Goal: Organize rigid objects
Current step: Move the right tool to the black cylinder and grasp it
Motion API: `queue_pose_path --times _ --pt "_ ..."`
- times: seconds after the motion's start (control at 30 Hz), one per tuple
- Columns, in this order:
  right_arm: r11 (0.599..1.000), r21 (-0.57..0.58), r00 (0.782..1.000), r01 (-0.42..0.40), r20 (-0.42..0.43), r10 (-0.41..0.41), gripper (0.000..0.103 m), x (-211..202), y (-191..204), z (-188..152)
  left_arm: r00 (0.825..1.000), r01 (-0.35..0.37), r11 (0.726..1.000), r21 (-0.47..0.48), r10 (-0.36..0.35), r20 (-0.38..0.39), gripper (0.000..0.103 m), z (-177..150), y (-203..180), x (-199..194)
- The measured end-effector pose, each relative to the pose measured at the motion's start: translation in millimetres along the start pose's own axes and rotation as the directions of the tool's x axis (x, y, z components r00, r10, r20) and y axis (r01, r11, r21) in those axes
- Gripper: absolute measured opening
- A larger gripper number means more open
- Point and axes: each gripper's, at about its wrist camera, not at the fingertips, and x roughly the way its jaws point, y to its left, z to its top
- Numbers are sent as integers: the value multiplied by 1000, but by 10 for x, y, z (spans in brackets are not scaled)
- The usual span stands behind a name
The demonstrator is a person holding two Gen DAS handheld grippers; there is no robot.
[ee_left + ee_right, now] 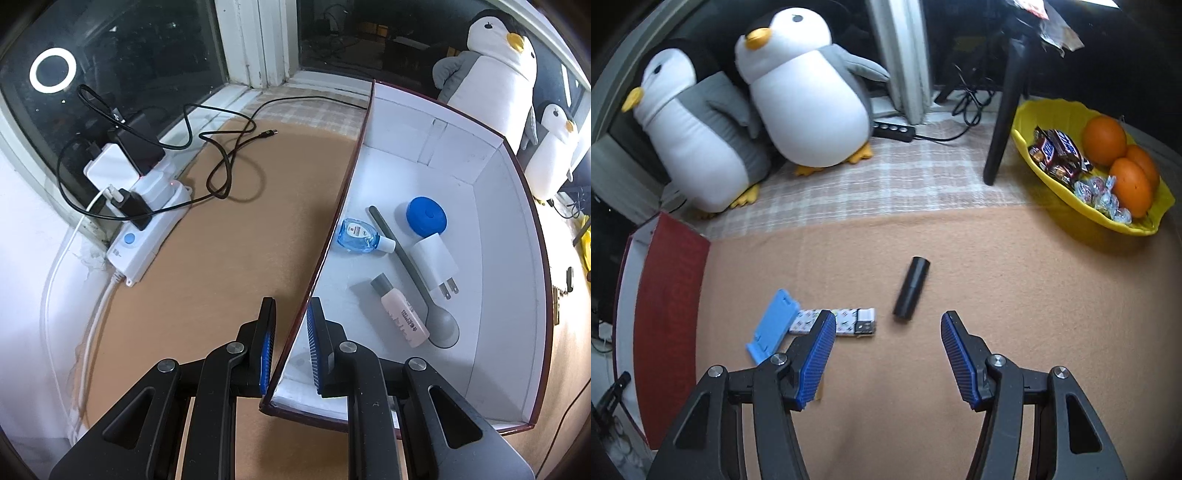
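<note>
Pinching the box wall (325,236), left tongs (291,332); right tongs (888,328) gape.

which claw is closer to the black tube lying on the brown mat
Right. The right claw hangs open just short of the black tube. The left claw is shut on the box wall, and its view shows no tube.

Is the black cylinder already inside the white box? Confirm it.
No, the black cylinder lies on the tan cloth outside the box, ahead of the open right gripper.
</note>
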Motion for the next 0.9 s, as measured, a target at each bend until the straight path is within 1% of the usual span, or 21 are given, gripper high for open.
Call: queue_pose_path --times 0.07,0.33,0.4,0.5,0.73,0.9 --pt "1000 12 1000 14 -7 -14 55 61 -40 40 1000 -3 1000 -2 3 2 16 5 -6 -9" --pt "999 46 999 26 -42 -24 55 313 -146 201 1000 -8 1000 -3 8 4 16 28 -31 -27" --pt "998 45 998 32 -47 -30 53 357 -147 230 1000 -9 1000 -2 9 5 16 29 -32 -28" --pt "998 31 997 47 -60 -45 45 427 -119 265 1000 -7 1000 -3 7 4 16 30 -30 -27" --pt "997 -2 994 74 -85 -74 37 561 -40 326 1000 -6 1000 -6 6 4 16 32 -33 -32" --pt "994 -42 989 102 -106 -106 27 645 42 338 1000 -2 1000 -6 2 3 16 35 -33 -33"
